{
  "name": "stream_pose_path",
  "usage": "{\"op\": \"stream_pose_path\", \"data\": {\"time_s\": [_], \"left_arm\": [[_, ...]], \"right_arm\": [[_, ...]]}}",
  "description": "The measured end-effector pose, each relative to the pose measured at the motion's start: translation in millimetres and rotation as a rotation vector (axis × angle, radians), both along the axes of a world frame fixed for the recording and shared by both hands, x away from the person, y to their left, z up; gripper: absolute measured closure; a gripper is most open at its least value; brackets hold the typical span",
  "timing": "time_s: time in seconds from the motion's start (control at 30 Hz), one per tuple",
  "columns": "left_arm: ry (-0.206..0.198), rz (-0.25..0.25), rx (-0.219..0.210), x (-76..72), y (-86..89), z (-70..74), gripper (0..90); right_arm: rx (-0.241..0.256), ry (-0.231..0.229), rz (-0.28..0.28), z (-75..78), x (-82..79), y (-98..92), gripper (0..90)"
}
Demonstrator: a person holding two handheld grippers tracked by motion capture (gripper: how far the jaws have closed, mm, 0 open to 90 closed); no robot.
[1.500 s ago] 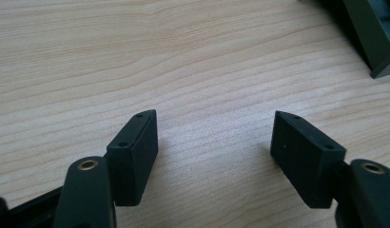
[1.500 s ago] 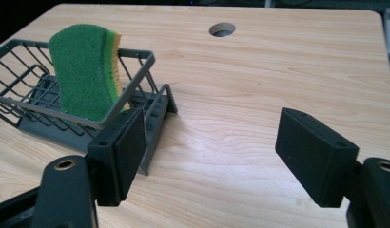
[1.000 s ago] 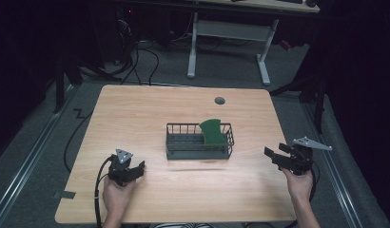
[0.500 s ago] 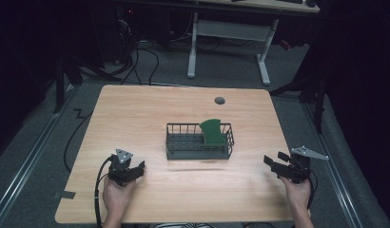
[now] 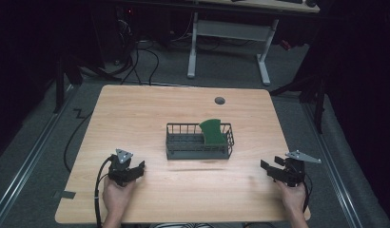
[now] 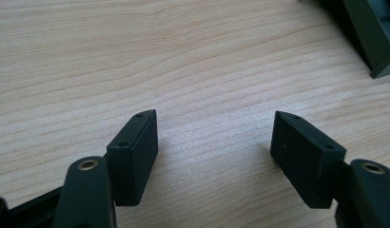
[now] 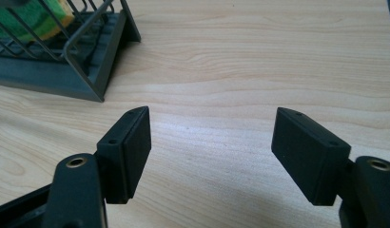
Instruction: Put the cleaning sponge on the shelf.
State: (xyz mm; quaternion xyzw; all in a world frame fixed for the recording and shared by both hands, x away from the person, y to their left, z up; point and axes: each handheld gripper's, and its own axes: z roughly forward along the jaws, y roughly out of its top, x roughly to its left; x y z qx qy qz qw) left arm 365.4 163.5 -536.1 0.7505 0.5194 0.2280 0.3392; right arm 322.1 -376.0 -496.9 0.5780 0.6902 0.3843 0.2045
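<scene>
Wooden table [image 5: 150, 118] seen from above, with the person's two hands at its near edge. A dark wire rack [image 5: 199, 141] stands at the middle of the table; a green board [image 5: 213, 131] leans upright in its right half, the rounded top rising above the rim. The left half of the rack appears vacant, though the slots there are too small to read.

The left gripper [image 5: 131, 171] sits low over the near-left part of the table, held in the left hand [image 5: 116, 197]. Seen along that gripper's own jaws, they stand wide apart with bare wood grain between them, pinching nothing; a corner of the rack base shows at the upper right of that view.

The right gripper [image 5: 270, 170] is at the near-right edge, held in the right hand [image 5: 293, 195], well apart from the rack. Its jaws are likewise spread and empty in the right gripper view, where the rack end [image 7: 83, 57] and a green-and-yellow item [image 7: 34, 16] behind the wires lie ahead and to the left.

Judged state of the work: the board is already seated in the rack and neither tool carries anything, so the placing step looks complete. No further loose item is visible on the table; little appears to remain beyond resting the tools.
</scene>
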Motion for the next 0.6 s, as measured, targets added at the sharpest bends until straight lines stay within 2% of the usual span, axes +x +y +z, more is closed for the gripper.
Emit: {"op": "stream_pose_path", "data": {"time_s": [0.6], "left_arm": [[0.0, 0.0, -0.001, 0.0, 0.0, 0.0, 33.4]], "right_arm": [[-0.051, 0.028, -0.016, -17.5, 6.4, 3.0, 30.4]]}}
